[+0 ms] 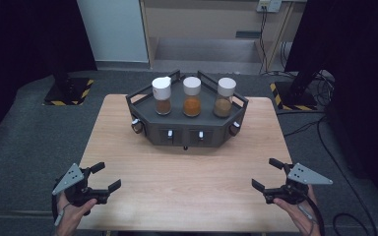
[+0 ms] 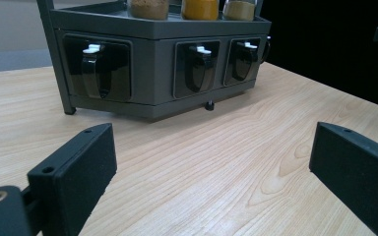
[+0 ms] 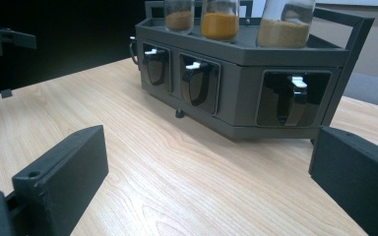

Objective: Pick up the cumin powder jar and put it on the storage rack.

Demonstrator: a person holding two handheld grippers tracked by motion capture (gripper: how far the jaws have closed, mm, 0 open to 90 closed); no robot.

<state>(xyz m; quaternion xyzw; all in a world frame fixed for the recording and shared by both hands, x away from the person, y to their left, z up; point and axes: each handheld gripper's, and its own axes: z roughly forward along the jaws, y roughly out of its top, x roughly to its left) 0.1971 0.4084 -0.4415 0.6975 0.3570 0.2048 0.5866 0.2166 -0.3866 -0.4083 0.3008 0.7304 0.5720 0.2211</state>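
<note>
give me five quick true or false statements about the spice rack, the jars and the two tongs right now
1. Three jars stand on top of the spice rack. True.
2. The middle jar holds orange powder. True.
3. The left tongs are shut on a jar. False: they are open, apart from the rack, over the near left of the table.
4. The right tongs are open and hold nothing. True.
5. The left jar lies on its side on the table. False: it stands upright on the rack, its white cap on.
</note>
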